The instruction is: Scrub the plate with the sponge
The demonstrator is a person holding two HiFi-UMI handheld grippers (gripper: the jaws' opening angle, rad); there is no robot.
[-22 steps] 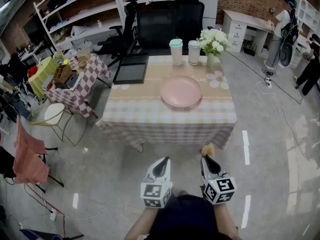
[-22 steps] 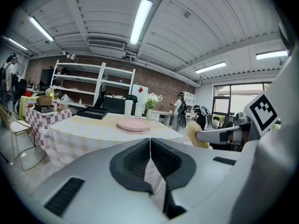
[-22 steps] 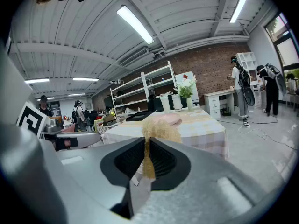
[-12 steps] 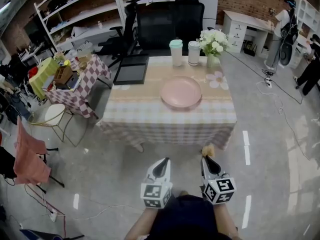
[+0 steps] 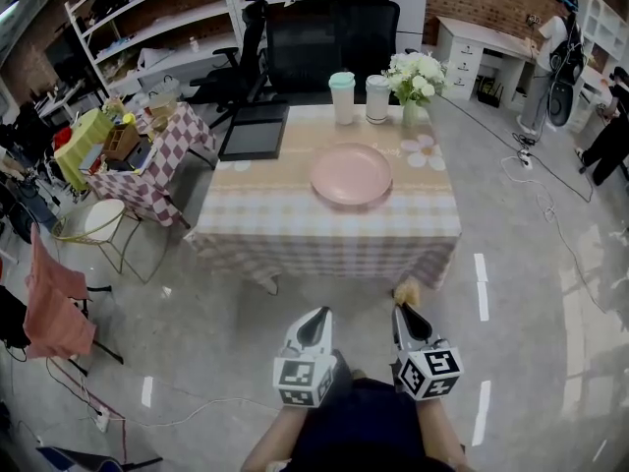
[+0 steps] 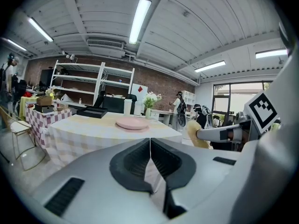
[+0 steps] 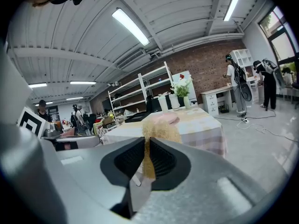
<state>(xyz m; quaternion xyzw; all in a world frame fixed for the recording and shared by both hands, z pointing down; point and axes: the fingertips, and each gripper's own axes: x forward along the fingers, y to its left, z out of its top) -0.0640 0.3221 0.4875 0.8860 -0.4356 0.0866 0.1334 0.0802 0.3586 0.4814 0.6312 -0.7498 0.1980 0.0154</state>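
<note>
Closest in, the left gripper point(image 5: 316, 315) has its fingers pressed together with nothing between them. The right gripper point(image 5: 405, 311) beside it has its fingers clenched on a yellow fibrous sponge point(image 7: 158, 125), which bulges out past the tips. Both are held low over the grey floor point(image 5: 197, 332), well short of the work.

The sponge looks light and soft, squashed thin where the fingers pinch it and loose beyond. It should flex against the dish, but a pinch this narrow may let it fold or twist under pressure, so a flat, gentle stroke seems wise.

Farther on stands the surface point(image 5: 257, 177) under a checked cloth point(image 5: 324, 244). The round pink plate point(image 5: 351, 175) lies flat near its middle, apart from everything else. It looks stiff and smooth with a shallow raised rim — probably prone to sliding on the cloth. The free left fingers would best take it at the near rim to steady it; its weight and material cannot be told from here.

Beyond the plate are two pale lidded cups point(image 5: 342, 96), a vase of white flowers point(image 5: 413, 82) and, to the left, a black tray point(image 5: 254, 131).
</note>
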